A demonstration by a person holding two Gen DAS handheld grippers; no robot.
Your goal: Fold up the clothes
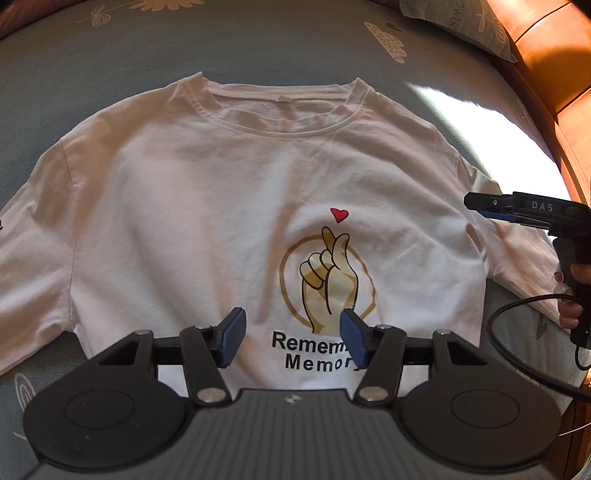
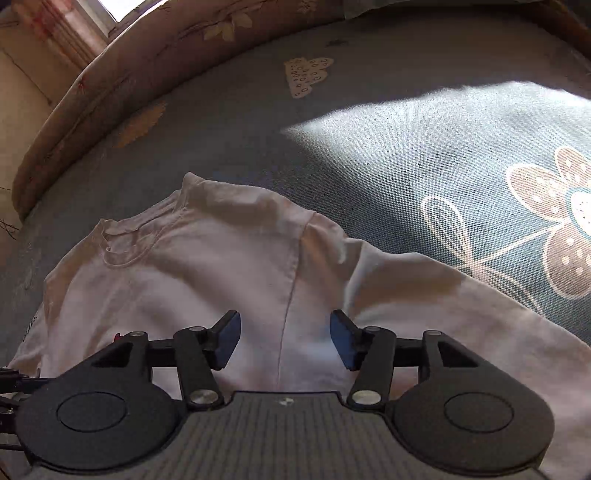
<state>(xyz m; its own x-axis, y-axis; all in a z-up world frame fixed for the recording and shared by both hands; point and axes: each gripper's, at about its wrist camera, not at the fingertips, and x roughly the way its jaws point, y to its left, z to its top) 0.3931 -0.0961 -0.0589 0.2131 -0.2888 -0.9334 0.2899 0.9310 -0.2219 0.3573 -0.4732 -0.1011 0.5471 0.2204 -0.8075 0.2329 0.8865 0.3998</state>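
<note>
A grey-blue bed sheet [image 1: 110, 74] with pale flower prints covers the bed, a sunlit patch at upper right beside orange wood. A white cotton T-shirt [image 1: 207, 206] lies flat, face up, mid-frame; its printed words are partly hidden by the left gripper [image 1: 291, 338], fingers spread. The right gripper [image 2: 285, 339], fingers spread too, hovers above a sleeve seam.

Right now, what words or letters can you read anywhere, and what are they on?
"Remem… Memor…" stands on the white T-shirt, under the finger-heart picture; the left hand-held gripper hides the ends.
"DAS" stands on the right hand-held gripper.
Letters on the pillow are cut off, unreadable.
Print on the shirt's sleeve is too small.
</note>
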